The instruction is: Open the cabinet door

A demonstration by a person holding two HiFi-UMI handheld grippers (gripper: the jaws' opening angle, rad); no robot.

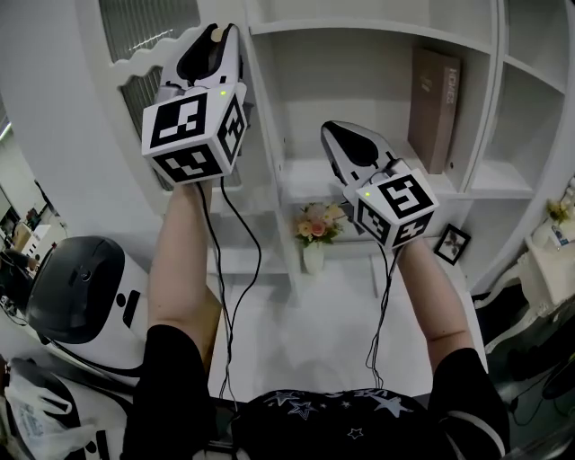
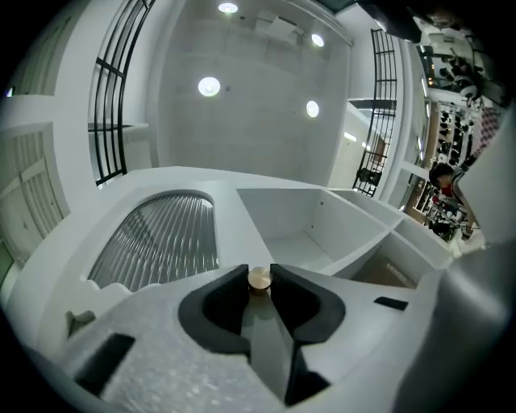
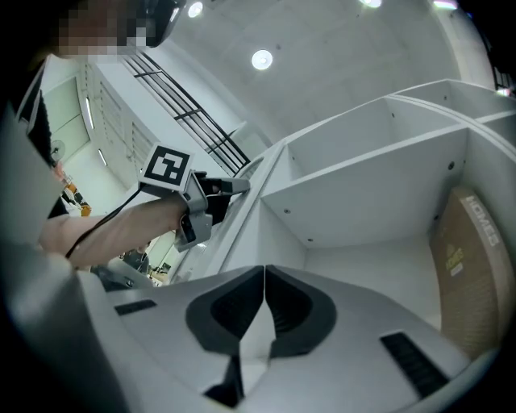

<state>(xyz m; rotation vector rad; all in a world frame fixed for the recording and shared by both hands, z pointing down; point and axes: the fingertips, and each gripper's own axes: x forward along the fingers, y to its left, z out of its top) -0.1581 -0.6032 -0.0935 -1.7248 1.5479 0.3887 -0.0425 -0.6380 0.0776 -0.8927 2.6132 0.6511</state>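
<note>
Standing in front of you is a white shelving unit [image 1: 377,27] with open compartments, and the cabinet door [image 1: 135,61] sits at its left end, just beside the upper open compartment. The door has a white frame around an arched pane of ribbed glass [image 2: 161,238]. Down at your left, a rounded white machine with a dark top [image 1: 81,287] stands apart from the shelves. A tall brown book [image 1: 434,108] stands upright in the compartment to your right.

Your left gripper [image 1: 217,31] is raised to the door's right edge, higher than the other one. Its jaws are nearly together, and their tips pinch the knob from both sides. Your right gripper [image 1: 334,130] hangs in the air in front of the open compartment, touching no shelf. Its jaws are pressed together at the tips with nothing between them.

On the lower shelf a small bunch of flowers [image 1: 316,225] stands in a white vase, with a dark picture frame [image 1: 452,243] leaning near it to the right. Smallest of all is the round brass-coloured door knob [image 2: 260,279], sitting right between your left jaw tips
</note>
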